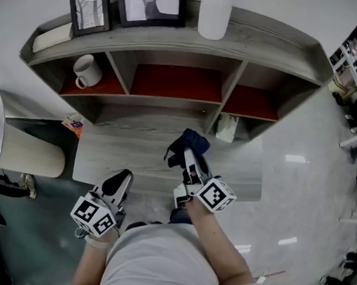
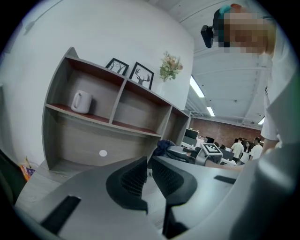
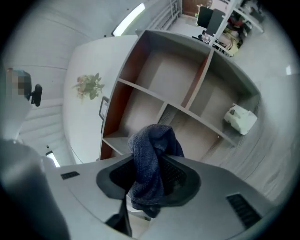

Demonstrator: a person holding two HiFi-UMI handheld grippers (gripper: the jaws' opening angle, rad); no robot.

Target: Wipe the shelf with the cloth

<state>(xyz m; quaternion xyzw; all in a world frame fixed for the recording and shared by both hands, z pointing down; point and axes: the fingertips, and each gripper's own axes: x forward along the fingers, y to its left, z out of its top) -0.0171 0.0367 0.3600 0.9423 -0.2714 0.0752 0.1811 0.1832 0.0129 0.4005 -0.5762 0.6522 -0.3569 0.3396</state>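
Both tongs sit low in front of us: the left tongs [image 2: 149,174] closed on nothing, the right tongs [image 3: 151,178] clamped on the bunched cloth [image 3: 149,154], close by the low front board of the shelf [image 1: 164,115]. We should press a loose fold flat to the wood, not the hard tips, and sweep in long overlapping strokes, steering clear of the mug [image 1: 87,71] further back.
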